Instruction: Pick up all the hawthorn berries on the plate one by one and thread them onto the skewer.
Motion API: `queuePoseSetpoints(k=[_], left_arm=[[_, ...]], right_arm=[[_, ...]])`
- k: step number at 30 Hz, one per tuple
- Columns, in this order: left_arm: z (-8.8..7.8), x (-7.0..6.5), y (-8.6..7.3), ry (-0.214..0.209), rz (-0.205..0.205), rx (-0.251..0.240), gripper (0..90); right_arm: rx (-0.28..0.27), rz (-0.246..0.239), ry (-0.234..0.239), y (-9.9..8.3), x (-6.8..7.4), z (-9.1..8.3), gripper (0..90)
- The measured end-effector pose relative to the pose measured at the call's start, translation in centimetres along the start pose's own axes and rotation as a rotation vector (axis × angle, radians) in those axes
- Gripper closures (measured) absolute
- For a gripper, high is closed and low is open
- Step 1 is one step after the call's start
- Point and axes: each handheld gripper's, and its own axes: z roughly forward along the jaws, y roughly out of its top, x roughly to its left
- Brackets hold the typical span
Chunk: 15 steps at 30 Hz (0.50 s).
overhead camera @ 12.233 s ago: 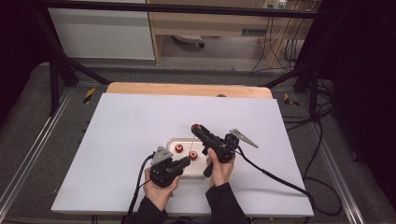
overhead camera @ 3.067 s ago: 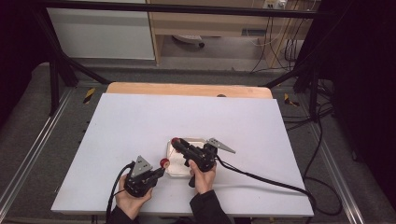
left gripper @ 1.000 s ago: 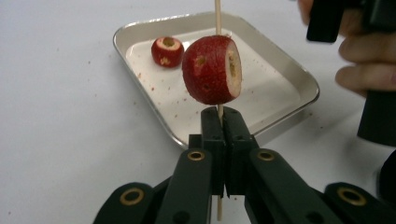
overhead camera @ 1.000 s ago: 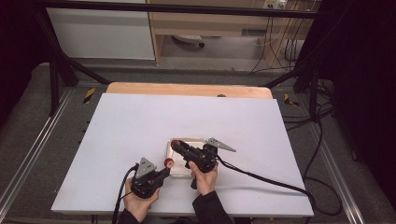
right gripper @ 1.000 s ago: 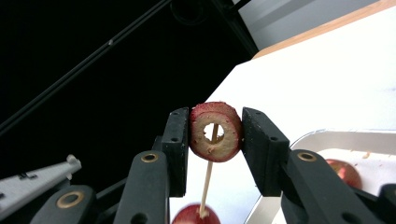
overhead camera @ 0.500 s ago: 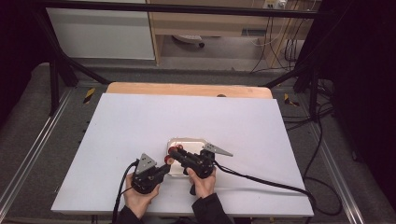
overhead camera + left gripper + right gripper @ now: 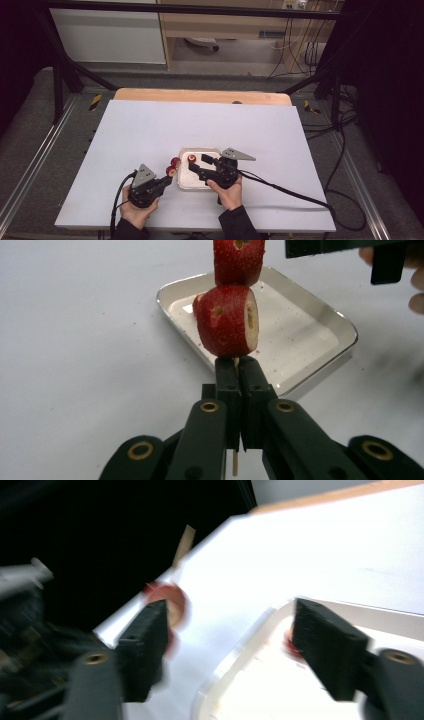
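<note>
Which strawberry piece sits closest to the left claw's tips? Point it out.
The lower strawberry piece on the stick, resting right above the shut left claw. The second piece is threaded above it; a third lies in the tray.

The white table [image 7: 150, 130] lay bare from nine round to three o'clock. Only the tray [image 7: 186, 184] and skewered strawberries [image 7: 173, 166] stood between the grippers.

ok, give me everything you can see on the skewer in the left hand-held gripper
The thin pale wooden skewer is clamped between the shut jaws of the left hand-held gripper, pointing away from it over the white table beside the shallow white rectangular tray. Two red strawberry pieces are threaded on it: the nearer one sits right against the jaw tips, its pale cut face turned sideways; the farther one touches it. The stick's far end runs out of frame.
</note>
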Motion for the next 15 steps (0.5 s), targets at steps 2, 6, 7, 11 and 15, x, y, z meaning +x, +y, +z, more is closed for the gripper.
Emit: queuePoseSetpoints(k=[2,6,7,11,15], left_arm=[[-0.4,0.5,-0.1,0.005,0.011,0.014,88.5],[-1.2,1.5,-0.5,0.010,0.026,0.043,88.5],[-1.4,1.7,-0.6,0.009,0.027,0.051,88.5],[-2.0,2.2,-0.9,0.006,0.046,0.076,88.5],[-2.0,2.3,-1.0,0.006,0.061,0.094,88.4]], right_arm=[[0.048,-0.043,-0.023,0.3,-0.3,-0.2,24.6],[0.129,-0.087,-0.057,1.2,-0.9,-0.4,18.7],[0.145,-0.103,-0.067,1.6,-1.0,-0.4,18.2],[0.244,-0.166,-0.108,3.2,-0.9,0.3,17.2],[0.366,-0.223,-0.133,4.6,-0.7,1.9,18.5]])
